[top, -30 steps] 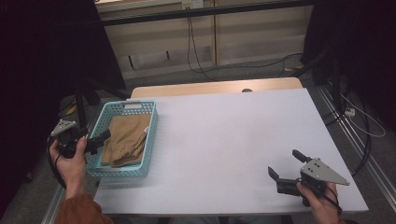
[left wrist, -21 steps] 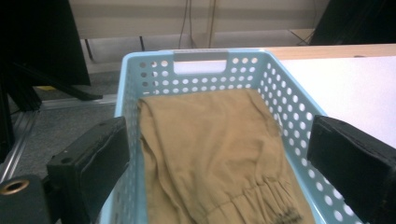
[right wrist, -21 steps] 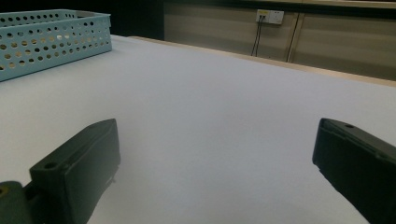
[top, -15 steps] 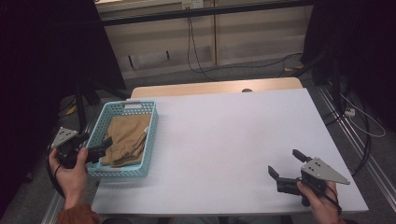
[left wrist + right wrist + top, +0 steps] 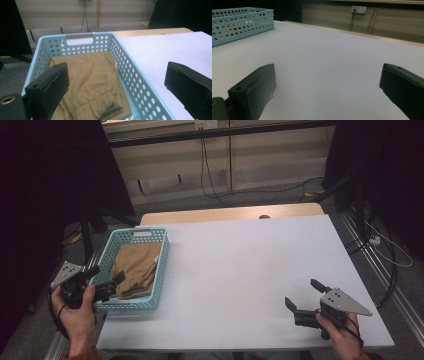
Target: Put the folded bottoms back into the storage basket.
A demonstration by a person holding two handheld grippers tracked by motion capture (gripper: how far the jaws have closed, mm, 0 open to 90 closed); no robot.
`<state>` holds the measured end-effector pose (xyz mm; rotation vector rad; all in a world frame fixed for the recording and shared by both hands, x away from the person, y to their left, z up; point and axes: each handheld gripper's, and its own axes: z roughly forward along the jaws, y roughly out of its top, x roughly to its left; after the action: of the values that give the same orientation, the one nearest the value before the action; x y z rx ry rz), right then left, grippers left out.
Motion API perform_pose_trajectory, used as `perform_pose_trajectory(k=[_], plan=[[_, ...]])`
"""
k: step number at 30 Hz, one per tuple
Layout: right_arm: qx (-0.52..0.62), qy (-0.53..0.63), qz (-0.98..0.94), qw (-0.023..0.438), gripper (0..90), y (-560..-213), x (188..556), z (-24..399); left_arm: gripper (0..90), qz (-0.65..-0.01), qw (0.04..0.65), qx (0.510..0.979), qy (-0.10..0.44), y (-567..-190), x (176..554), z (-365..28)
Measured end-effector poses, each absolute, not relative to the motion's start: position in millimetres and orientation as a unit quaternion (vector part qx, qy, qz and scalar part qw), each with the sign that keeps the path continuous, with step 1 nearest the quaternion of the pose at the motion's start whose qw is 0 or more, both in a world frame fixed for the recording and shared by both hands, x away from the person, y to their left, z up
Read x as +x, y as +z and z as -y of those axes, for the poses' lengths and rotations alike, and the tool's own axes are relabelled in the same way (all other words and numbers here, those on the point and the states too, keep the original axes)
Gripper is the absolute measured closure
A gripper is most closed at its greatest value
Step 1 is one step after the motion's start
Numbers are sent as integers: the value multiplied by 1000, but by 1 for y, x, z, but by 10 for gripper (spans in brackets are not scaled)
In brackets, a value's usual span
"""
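Observation:
A light blue perforated basket (image 5: 162, 265) stands at the table's left side with a folded tan garment (image 5: 134, 269) lying in it. My left gripper (image 5: 107, 274) hovers open at the basket's near left corner, pointing along the basket, with nothing between its jaws. In the left gripper view the garment (image 5: 92, 72) lies inside the basket (image 5: 77, 36), ahead of the open left gripper (image 5: 116, 73). My right gripper (image 5: 304, 295) is held open just above the table near the front right edge, empty. The right gripper view shows the right gripper (image 5: 327, 72) spread wide over bare table.
The white table top (image 5: 250, 265) stretches between the basket and the right gripper. The basket (image 5: 239, 22) sits far off at the left in the right gripper view. Cables and dark stands are on the floor beyond the table's far and right edges.
My left gripper has drifted down toward the basket's near corner and turned its jaws toward the basket. The right gripper has stayed put.

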<state>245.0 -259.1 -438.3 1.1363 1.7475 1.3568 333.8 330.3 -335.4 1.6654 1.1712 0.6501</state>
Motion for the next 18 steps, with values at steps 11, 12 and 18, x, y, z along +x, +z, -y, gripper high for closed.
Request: perform_pose_trajectory(k=[11,12,18], plan=[[434,518,-663,322,6,-438,245,259,47,-468,499,681,263,-334,336,-310],[434,518,-663,321,7,-438,245,259,47,-466,498,684,261,-334,337,-309],[432,519,-664,321,6,-438,245,260,47,-445,496,702,252,-332,341,-293]])
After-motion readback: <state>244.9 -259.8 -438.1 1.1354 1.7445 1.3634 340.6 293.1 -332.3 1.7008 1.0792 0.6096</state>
